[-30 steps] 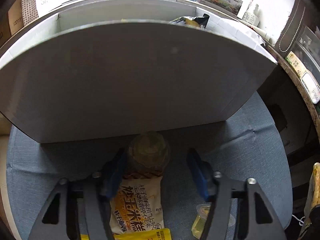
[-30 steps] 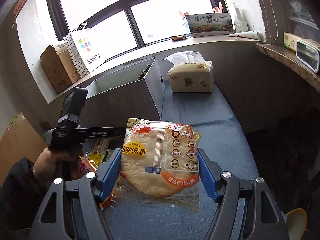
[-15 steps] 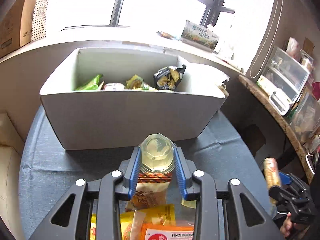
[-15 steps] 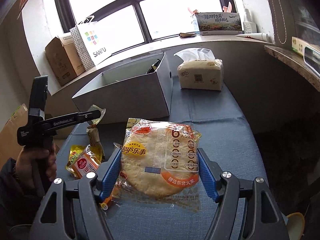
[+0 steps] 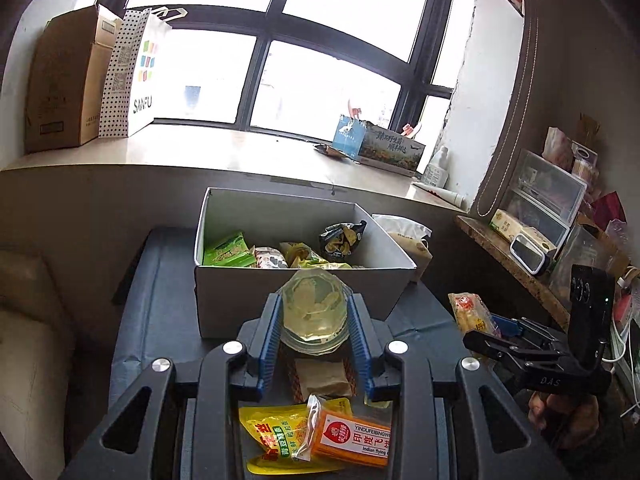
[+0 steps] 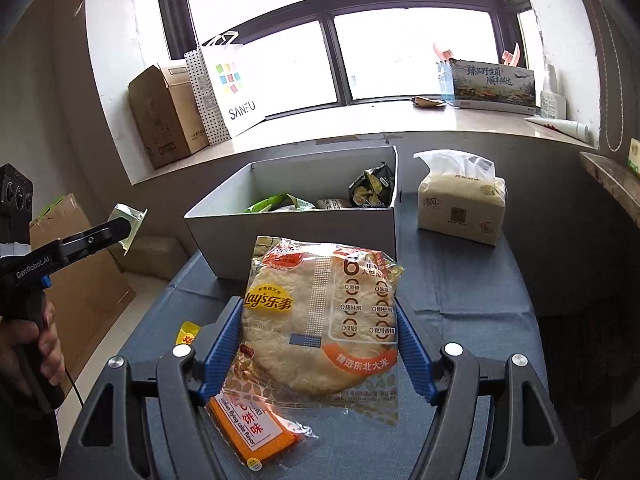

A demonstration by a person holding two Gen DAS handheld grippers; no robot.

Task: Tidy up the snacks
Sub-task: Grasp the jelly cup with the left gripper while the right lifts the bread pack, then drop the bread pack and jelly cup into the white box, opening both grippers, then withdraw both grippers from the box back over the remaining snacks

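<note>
My left gripper (image 5: 313, 304) is shut on a clear yellowish jelly cup (image 5: 314, 312), held in the air in front of the white box (image 5: 304, 292). The box holds several snack bags. My right gripper (image 6: 318, 308) is shut on a flat Lay's rice cracker packet (image 6: 320, 320), raised above the blue cloth just short of the box (image 6: 288, 236). The right wrist view shows the left gripper (image 6: 120, 228) at the far left with the cup (image 6: 128, 216). The right gripper (image 5: 508, 328) and its packet (image 5: 468, 312) appear at the right of the left wrist view.
On the blue cloth below lie a yellow snack bag (image 5: 272, 440), an orange flying-cake packet (image 6: 252, 428) and a brown packet (image 5: 322, 376). A tissue pack (image 6: 460, 200) stands right of the box. A cardboard carton (image 6: 164, 116) and a paper bag (image 6: 228, 88) stand on the sill.
The left gripper shut on the jelly cup and lifted it up and away from the box wall, so the box's inside now shows. The right gripper rose slightly with its packet.
</note>
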